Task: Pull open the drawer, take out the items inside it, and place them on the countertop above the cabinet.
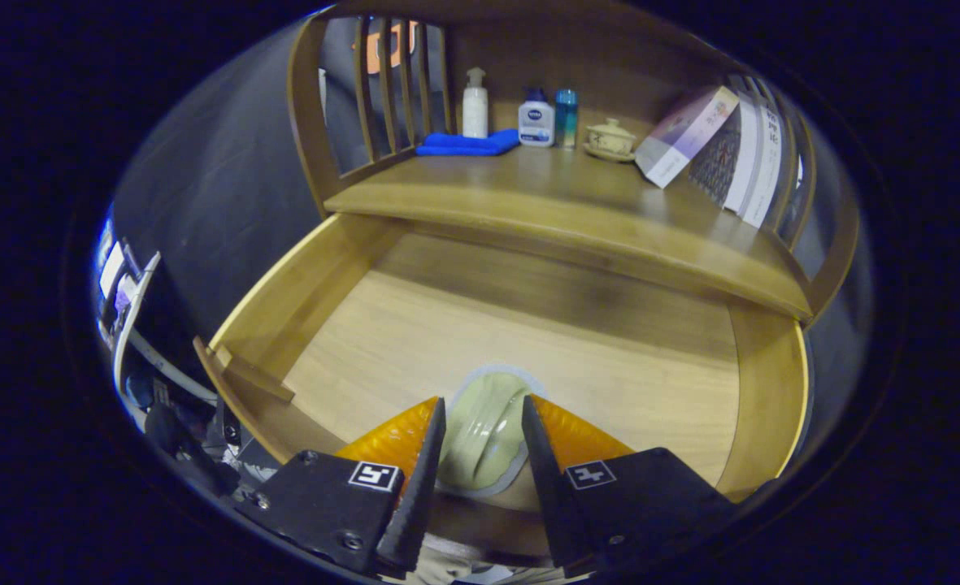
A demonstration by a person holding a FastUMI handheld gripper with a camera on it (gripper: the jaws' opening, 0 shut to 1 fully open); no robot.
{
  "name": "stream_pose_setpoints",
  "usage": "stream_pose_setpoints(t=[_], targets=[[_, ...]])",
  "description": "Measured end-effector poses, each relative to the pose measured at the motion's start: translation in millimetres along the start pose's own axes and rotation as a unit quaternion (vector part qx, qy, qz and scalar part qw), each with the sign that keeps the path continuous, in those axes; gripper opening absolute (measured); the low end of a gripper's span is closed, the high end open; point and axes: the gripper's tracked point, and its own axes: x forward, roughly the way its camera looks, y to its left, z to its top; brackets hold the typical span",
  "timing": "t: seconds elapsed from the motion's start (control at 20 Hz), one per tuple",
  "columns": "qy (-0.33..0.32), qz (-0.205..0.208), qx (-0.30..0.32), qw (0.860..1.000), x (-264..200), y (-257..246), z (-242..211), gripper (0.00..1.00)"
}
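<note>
Wooden cabinet desk (577, 203) is seen beyond the gripper, railed at both sides. The pale wooden drawer (528, 341) is pulled fully open below the desk's front edge; the opening step is judged done.

On the desk, kept along the back edge and so leaving the front edge free for incoming items: tilted white-and-purple box (685, 134) with upright books (752, 162) at the right side rail, folded blue cloth (467, 145) toward the back-left corner, white pump bottle (475, 103), white bottle with dark blue cap (536, 119), small teal bottle (566, 118), cream lidded ceramic cup on a saucer (610, 140).

The task item, a pale green ribbed round lid-like object in a clear wrapper (484, 426), lies on the drawer floor near the drawer's front edge, about mid-width. Exact nature cannot be told.

Gripper (484, 435) is lowered over it, fingers partly spread and straddling the item on both flanks. Contact cannot be confirmed; a closing pinch is judged pending before lift-out to the desk.
</note>
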Motion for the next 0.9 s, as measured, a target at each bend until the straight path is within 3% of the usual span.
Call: stream_pose_setpoints(t=[0.2,0.25,0.5,0.6,0.9], targets=[[0.045,0.016,0.025,0.999,15.3,1.8,-8.4,0.57],[0.048,0.013,0.028,0.998,17.3,0.1,-7.7,0.51],[0.049,0.014,0.039,0.998,19.2,-2.4,-4.3,0.36],[0.045,0.025,0.057,0.997,18.8,-3.1,-3.4,0.24],[0.013,0.002,0.074,0.997,0.0,-24.0,10.0,0.19]])
